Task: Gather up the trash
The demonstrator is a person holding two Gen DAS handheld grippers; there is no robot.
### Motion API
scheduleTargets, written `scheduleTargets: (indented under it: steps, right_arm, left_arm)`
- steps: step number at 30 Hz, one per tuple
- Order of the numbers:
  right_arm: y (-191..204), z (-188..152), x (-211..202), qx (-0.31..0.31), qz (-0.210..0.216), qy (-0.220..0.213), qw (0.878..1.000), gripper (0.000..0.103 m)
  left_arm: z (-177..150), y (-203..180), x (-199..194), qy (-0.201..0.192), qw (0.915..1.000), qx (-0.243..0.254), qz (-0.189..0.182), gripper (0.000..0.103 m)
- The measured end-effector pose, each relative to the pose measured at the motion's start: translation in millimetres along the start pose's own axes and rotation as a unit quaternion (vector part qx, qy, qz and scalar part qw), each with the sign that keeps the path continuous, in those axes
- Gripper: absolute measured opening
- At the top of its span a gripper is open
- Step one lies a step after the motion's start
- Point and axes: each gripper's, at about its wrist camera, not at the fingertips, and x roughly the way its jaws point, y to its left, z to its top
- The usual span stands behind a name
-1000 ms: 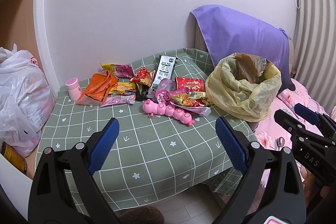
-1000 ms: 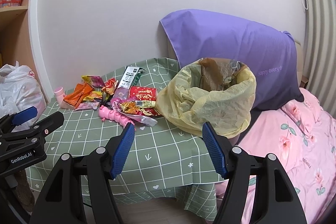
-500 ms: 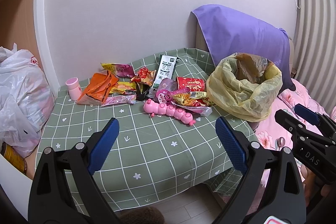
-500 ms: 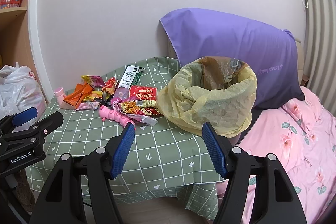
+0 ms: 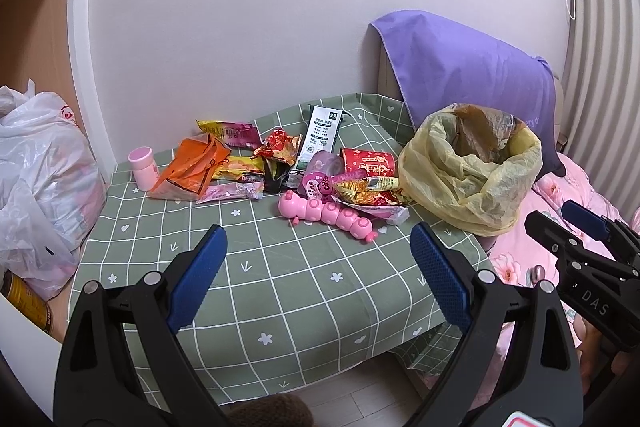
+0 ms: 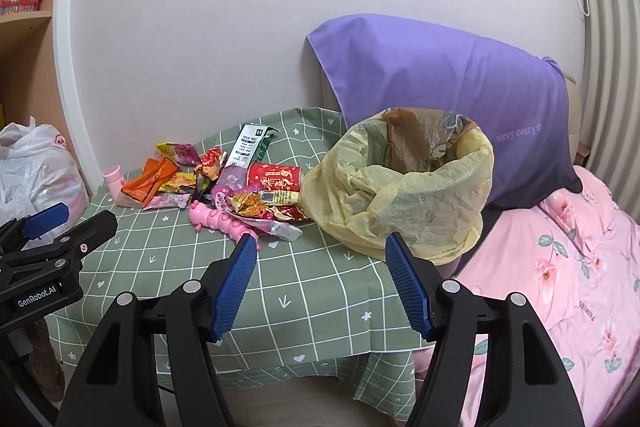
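A heap of snack wrappers (image 5: 280,159) lies at the back of a green checked table (image 5: 280,287), also in the right wrist view (image 6: 224,183). It holds an orange packet (image 5: 192,167), a white-and-green sachet (image 5: 320,139) and a red packet (image 5: 368,163). A yellow trash bag (image 5: 472,167) stands open at the table's right edge (image 6: 404,187). My left gripper (image 5: 318,259) is open and empty over the table's front. My right gripper (image 6: 320,267) is open and empty, in front of the bag.
A pink caterpillar toy (image 5: 328,213) lies before the wrappers. A pink cup (image 5: 143,163) stands at the back left. A white plastic bag (image 5: 40,179) sits left of the table. A purple pillow (image 6: 440,87) and a pink floral bed (image 6: 560,267) are on the right.
Both grippers have drifted very slightly; nothing on the table has moved.
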Motion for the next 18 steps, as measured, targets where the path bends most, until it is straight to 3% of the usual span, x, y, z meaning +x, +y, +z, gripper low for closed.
scheduleTargets:
  steps: [18]
  right_arm:
    - [9, 16, 39, -0.016, 0.007, 0.015, 1.000, 0.063]
  left_arm:
    - [15, 26, 24, -0.004, 0.9995, -0.024, 0.018, 0.088]
